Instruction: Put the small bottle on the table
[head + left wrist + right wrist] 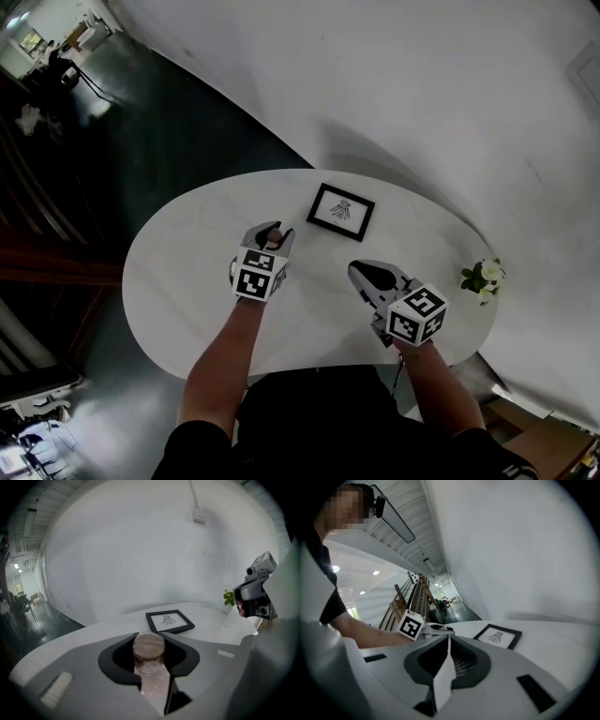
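So here's where we are: left tongs [275,232] are clamped on the small bottle [149,649], with the jaws spread fairly wide around it. From the left gripper view the bottle runs along the jaws, with its clear, pinkish body pinched between them and the round, cork-looking stopper sitting out by the tips, facing the picture frame [340,211]. Right tongs [448,641] are closed with nothing in them, jaws pressed flat together, hanging over the right side of the bench [187,272].

On handling, we reckon this thing is light and rigid. The body looks like smooth glass or clear plastic, so probably a bit slippery and not something to squeeze hard or drop. The body looks like the right place to hold it, like we have it now. The stopper might just pull loose if we grabbed there.

Position-wise, the bottle is in the left tongs over the left-middle of the bench, near the frame and well apart from the little plant [484,278] at the far right edge. We can't tell from any view whether its base touches the bench yet. There's bare surface around it, so setting it down gently on its base seems to be what's left.
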Tool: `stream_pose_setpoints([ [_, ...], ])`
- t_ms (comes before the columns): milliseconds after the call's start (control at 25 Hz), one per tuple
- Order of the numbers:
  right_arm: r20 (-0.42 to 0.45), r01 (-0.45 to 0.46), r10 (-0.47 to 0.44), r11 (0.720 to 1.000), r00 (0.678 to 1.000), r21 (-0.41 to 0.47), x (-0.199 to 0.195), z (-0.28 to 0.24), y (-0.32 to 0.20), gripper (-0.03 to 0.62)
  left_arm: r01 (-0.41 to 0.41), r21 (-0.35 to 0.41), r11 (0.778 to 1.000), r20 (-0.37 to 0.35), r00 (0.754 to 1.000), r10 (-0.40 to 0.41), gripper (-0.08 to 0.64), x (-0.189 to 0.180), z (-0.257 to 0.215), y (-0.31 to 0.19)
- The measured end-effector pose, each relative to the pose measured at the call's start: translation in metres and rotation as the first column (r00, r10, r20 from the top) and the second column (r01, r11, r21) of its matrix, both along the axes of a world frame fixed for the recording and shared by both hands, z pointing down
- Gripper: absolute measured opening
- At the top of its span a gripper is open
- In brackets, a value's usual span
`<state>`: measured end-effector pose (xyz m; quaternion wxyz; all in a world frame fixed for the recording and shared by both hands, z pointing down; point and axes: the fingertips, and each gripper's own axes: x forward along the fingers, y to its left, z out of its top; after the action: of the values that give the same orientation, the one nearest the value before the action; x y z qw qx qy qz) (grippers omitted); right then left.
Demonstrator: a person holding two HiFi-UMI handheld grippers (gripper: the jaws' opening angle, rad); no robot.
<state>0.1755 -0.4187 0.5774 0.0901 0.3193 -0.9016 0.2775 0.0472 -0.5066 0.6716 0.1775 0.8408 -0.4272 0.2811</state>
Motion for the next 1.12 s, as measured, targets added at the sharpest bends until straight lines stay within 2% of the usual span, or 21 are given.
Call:
stream_pose_setpoints([
  [160,0.005,0.014,-0.014,1.0,1.0,0.003,0.002,0.002,0.003,0.012,-0.018,-0.009,1.0,0.032,0.999,0.018,0.126,0.002,0.006,0.003],
  [480,0.016,0.026,-0.026,1.0,1.0,0.01,0.017,-0.002,0.01,0.012,0.015,-0.038,0.999,0.091,0.996,-0.011,0.129,-0.001,0.012,0.01],
  [560,0.014,0.023,-0.023,1.0,1.0,0.01,0.021,-0.001,0.012,0.012,0.016,-0.03,0.999,0.116,0.993,-0.013,0.135,-0.002,0.013,0.011],
  [680,0.005,0.024,-0.024,1.0,1.0,0.013,0.023,-0.002,0.016,0.012,0.018,0.019,1.0,0.139,0.99,-0.021,0.157,-0.002,0.004,0.01],
  [800,0.0,0.019,-0.019,1.0,1.0,0.022,0.021,-0.007,0.024,0.012,0.021,0.037,0.999,0.098,0.995,-0.025,0.166,-0.003,-0.01,0.016],
  [960,-0.016,0.006,-0.005,0.999,1.0,0.047,0.012,-0.018,0.032,0.012,0.049,0.052,0.997,-0.023,0.999,-0.048,0.166,-0.009,-0.039,0.03],
  [1120,-0.017,-0.01,0.012,0.996,1.0,0.088,-0.009,-0.035,0.043,0.012,0.071,0.088,0.994,-0.088,0.994,-0.063,0.166,-0.025,-0.064,0.052],
])
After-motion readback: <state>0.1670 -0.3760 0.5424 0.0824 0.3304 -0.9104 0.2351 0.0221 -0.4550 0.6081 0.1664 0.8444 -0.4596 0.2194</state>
